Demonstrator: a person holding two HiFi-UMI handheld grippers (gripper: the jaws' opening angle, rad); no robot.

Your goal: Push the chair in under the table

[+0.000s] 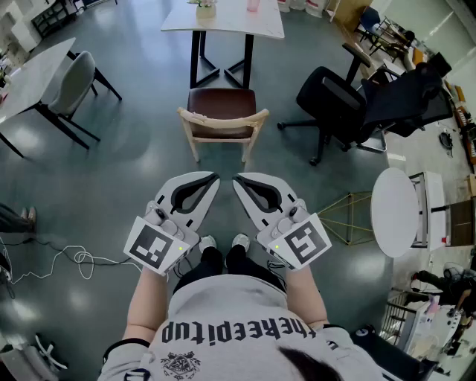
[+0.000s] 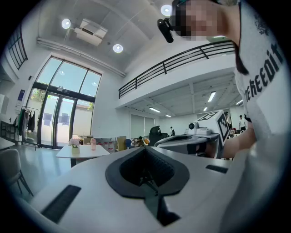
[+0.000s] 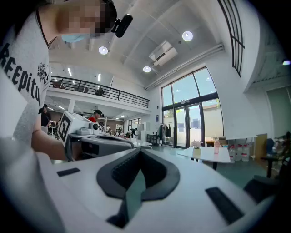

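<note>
A chair [image 1: 222, 119] with a dark brown seat and a pale wooden frame stands on the grey floor, its backrest toward me. It is pulled out from the white table [image 1: 223, 18] beyond it. My left gripper [image 1: 213, 178] and right gripper [image 1: 238, 180] hover side by side, short of the backrest and not touching it. Both are shut with nothing between the jaws. In the left gripper view the shut jaws of the left gripper [image 2: 144, 149] point level at the table [image 2: 82, 152]. The right gripper [image 3: 139, 152] faces the same table [image 3: 210, 154].
Black office chairs [image 1: 349, 104] stand right of the wooden chair. A grey chair [image 1: 71, 82] and another table [image 1: 30, 67] are at the left. A round white table [image 1: 394, 212] and a yellow wire frame [image 1: 349, 216] are at my right. A cable [image 1: 74, 260] lies on the floor.
</note>
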